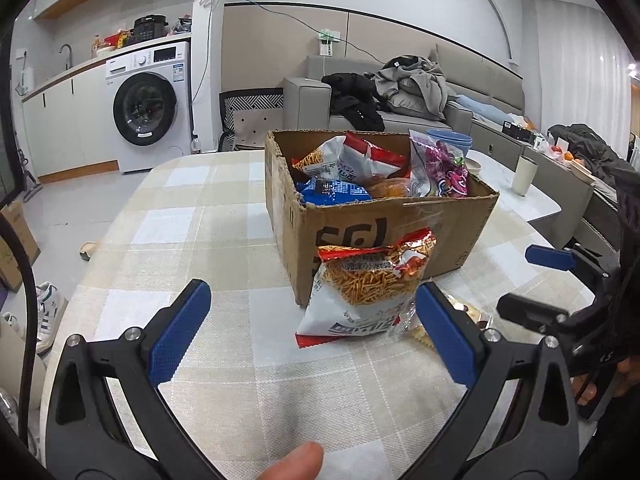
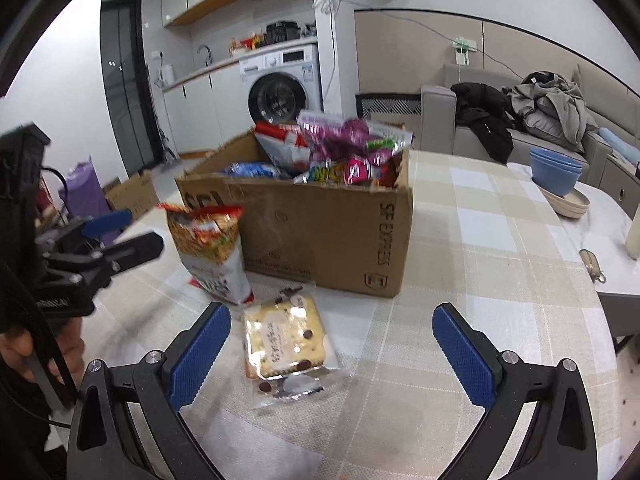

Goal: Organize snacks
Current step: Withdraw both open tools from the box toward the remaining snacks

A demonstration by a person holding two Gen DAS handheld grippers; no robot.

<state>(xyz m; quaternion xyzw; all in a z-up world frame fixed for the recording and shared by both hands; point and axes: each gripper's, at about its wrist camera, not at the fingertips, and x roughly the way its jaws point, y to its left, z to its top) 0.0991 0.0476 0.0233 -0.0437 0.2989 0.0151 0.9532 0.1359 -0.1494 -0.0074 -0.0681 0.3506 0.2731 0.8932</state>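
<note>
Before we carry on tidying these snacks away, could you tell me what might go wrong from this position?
1. The noodle-snack bag stands upright against the cardboard box; a nudge from the open left gripper could tip it over.
2. The wrapped cake looks soft, so the open right gripper could squash it if closed hard.
3. The box already looks heaped, with the purple packet above its rim; adding more may push something out.

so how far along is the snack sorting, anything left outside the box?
Mostly done: the cardboard box already holds several bags. In hand: nothing; the left gripper and right gripper are both open and empty. Left: the noodle-snack bag standing against the box front, and the wrapped cake slice lying flat on the tablecloth.
</note>
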